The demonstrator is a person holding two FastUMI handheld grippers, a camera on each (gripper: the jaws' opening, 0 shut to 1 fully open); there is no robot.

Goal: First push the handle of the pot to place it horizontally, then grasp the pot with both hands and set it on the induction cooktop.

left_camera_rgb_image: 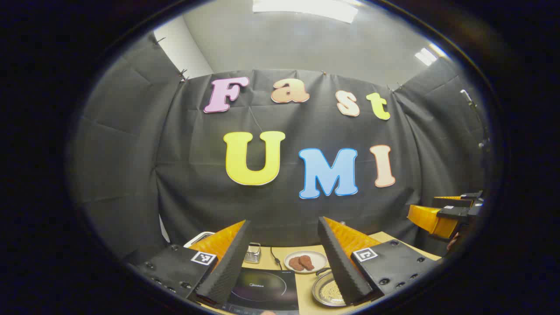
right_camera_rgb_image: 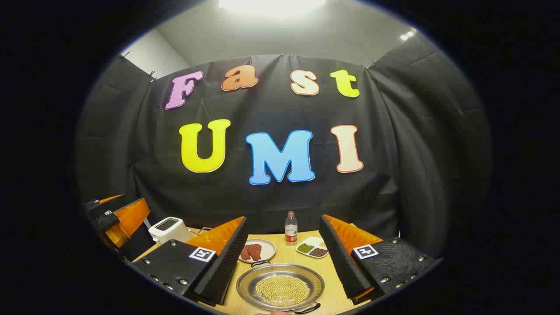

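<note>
Lying nearest in the right gripper view, a shallow metal pot [right_camera_rgb_image: 280,287] filled with small yellowish beans is seen on the pale wooden table [right_camera_rgb_image: 332,306], one dark handle at its near rim and a wire handle at its far rim. The right gripper [right_camera_rgb_image: 280,262] is held above it, raised clear of the table, its fingers spread wide apart to either side of the pot and touching nothing. Beyond the pot a plate [right_camera_rgb_image: 257,250] with reddish-brown pieces is set, and to its right a small divided dish [right_camera_rgb_image: 313,248] of green and dark beans. A bottle [right_camera_rgb_image: 291,228] stands upright behind these, near the black cloth wall [right_camera_rgb_image: 393,183]. A white toaster [right_camera_rgb_image: 168,228] is placed at the far left of the table.

In the left gripper view the black cooktop [left_camera_rgb_image: 262,291] is seen closest, between the spread fingers of the left gripper [left_camera_rgb_image: 280,267], which likewise grips nothing and is held above the table. The pot [left_camera_rgb_image: 327,291] rests just to the right of the cooktop, on the table and not on the cooktop, partly hidden by one finger. The plate lies behind it, and a small metal holder [left_camera_rgb_image: 253,253] stands farther back. The other gripper is glimpsed at the right edge, lifted well above the table. A pale ceiling with bright lights [left_camera_rgb_image: 306,8] is visible over the cloth.
</note>
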